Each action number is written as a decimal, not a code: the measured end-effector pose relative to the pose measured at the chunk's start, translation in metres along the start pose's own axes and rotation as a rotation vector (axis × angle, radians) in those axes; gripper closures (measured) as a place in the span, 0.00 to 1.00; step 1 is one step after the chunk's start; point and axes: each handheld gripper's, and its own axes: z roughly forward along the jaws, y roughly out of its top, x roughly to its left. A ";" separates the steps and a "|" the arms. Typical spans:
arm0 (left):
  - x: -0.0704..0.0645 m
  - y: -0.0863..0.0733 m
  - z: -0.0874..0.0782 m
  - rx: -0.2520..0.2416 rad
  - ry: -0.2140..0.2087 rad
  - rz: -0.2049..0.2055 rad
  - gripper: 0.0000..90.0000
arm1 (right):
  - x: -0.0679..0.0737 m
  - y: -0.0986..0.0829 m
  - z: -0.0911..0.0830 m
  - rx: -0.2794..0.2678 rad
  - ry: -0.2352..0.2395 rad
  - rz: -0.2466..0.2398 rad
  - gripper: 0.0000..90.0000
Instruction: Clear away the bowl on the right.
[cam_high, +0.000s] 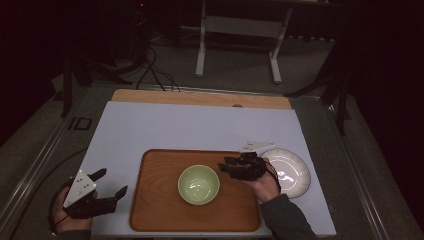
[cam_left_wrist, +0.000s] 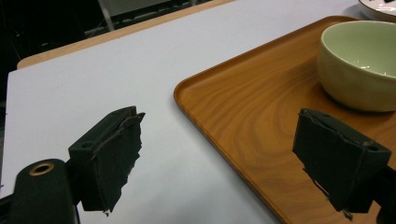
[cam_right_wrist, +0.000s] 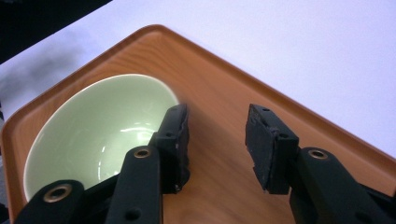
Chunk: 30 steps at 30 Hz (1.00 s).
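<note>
A pale green bowl (cam_high: 198, 184) stands empty in the middle of a wooden tray (cam_high: 152, 210). My right gripper (cam_high: 225, 166) hovers open over the tray just right of the bowl, with nothing between its jaws. In the right gripper view the bowl (cam_right_wrist: 98, 135) lies just beyond the left jaw of that gripper (cam_right_wrist: 217, 140), over the tray (cam_right_wrist: 219, 98). My left gripper (cam_high: 111, 183) is open at the table's front left, beside the tray's left edge. In the left gripper view its jaws (cam_left_wrist: 219, 158) straddle the tray rim (cam_left_wrist: 187, 100), with the bowl (cam_left_wrist: 359, 63) farther off.
A white plate (cam_high: 290, 172) lies on the white table cover (cam_high: 195, 127) just right of the tray, partly behind my right hand. A wooden strip (cam_high: 200, 97) runs along the table's far edge. Cables and a white stand are on the floor beyond.
</note>
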 end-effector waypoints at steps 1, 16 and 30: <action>0.000 0.000 0.000 0.000 0.000 0.000 0.17 | -0.002 0.000 -0.002 -0.006 -0.003 0.000 0.65; 0.000 0.000 -0.001 -0.001 0.002 -0.003 0.17 | -0.021 -0.011 -0.033 -0.053 -0.078 -0.028 0.58; 0.000 0.000 0.000 0.001 0.002 -0.003 0.17 | -0.043 -0.040 -0.063 -0.045 -0.106 -0.029 0.48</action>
